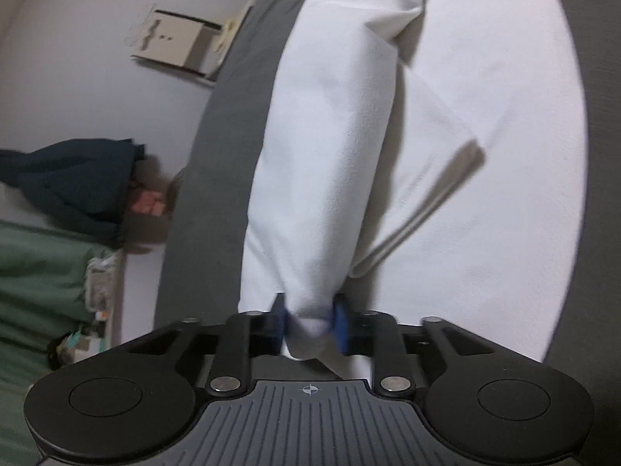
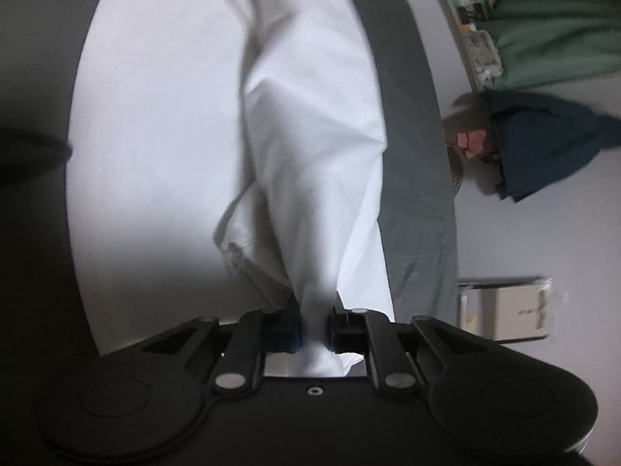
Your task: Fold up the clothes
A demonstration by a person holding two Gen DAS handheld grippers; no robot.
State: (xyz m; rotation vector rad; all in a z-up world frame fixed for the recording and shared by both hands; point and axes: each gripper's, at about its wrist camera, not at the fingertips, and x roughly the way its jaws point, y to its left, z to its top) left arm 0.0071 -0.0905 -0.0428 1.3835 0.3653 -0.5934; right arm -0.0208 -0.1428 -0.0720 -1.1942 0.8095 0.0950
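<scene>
**What the two wrist views leave unclear**

The white garment (image 1: 330,155) runs off the top edge in both views, so its far end is unseen, and its type cannot be told. Cloth bunched in the left hand-held gripper (image 1: 310,324) hides the inner faces of the blue pads (image 1: 341,326). The small packages (image 2: 481,50) beside the green fabric (image 2: 559,31) are too blurred to identify

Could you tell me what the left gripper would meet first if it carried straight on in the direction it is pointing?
The left gripper is shut on the white garment, so the lifted fabric bunched ahead of it comes first. Beyond that probably lies the flat white surface, though depth is unclear.
</scene>
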